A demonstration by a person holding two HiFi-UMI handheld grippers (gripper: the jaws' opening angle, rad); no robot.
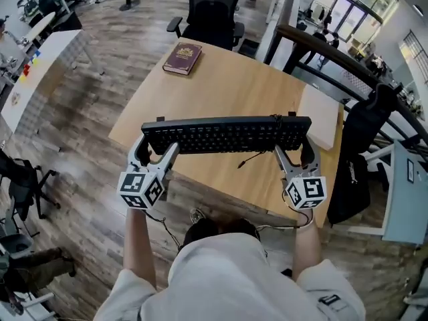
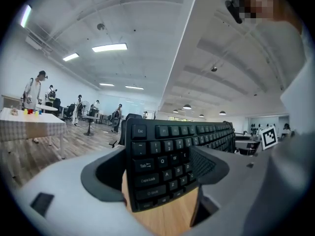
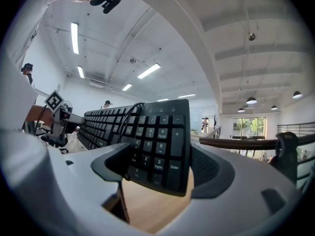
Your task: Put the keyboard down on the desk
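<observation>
Both ends of the black keyboard (image 1: 227, 134) are clamped | left gripper (image 1: 155, 154) on the Esc end, right gripper (image 1: 294, 154) on the number-pad end | full-size, white-lettered keys, thin cable (image 1: 251, 159) dangling | held above the wooden desk (image 1: 234, 85), near side | book (image 1: 182, 58) at the far corner

Counting as I go: one keyboard (image 1: 226, 134) mid-frame. My left gripper (image 1: 155, 151) and my right gripper (image 1: 295, 154), that's two. One wooden desk (image 1: 234, 89). On it, one maroon book (image 1: 182, 58) upper left and one white pad (image 1: 322, 116) at right. One black office chair (image 1: 212, 9) top centre.
</observation>
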